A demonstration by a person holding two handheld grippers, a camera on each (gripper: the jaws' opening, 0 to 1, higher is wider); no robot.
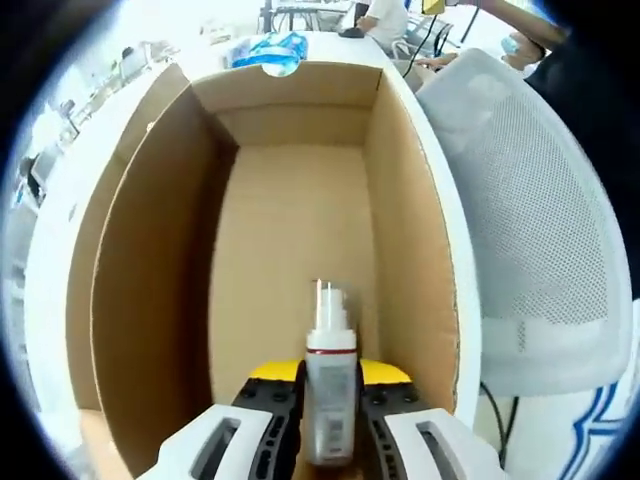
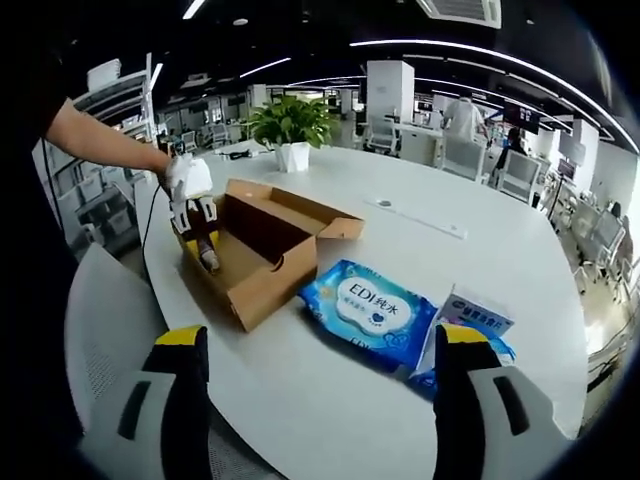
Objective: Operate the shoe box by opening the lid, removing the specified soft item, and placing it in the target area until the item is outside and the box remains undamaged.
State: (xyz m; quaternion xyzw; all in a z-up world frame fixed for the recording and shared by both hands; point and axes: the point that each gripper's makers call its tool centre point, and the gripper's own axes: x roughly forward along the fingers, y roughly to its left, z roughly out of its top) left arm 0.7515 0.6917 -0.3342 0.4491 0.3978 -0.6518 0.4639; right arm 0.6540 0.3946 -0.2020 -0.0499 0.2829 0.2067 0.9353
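One bottle (image 1: 329, 400), clamped between the jaws of the left hand-held gripper (image 1: 330, 420) and hanging inside the open box (image 1: 150, 300), nozzle toward the far end wall. Seen also from the right gripper view: left hand-held gripper (image 2: 200, 235) dipped into the box (image 2: 262, 285) at its end nearest the bench (image 2: 480, 230) edge where the person's arm comes in. Judged mid-removal. Best done by lifting straight up along the centre line, clear of both cardboard side walls, keeping the squeeze firm but no harder than now, since the bottle looks thin-walled and may dent or slip. No dragging over the rim; no knocking the raised flap. Then across to bare bench beside the box, set down gently before letting go.

Right hand-held gripper (image 2: 322, 400): jaws spread wide, holding nothing, hovering above the near bench edge, well apart from the box. Could steady the box's near corner if it starts to shift.

Counted: one box, lid open; one bottle; one blue wipes pack (image 2: 368, 312) just beside the box; one smaller tissue pack (image 2: 472, 318) touching or overlapping a second blue pack, hard to tell which; one potted plant (image 2: 292, 125) toward the far bench edge; one mesh chair (image 1: 540, 230) beside the bench.
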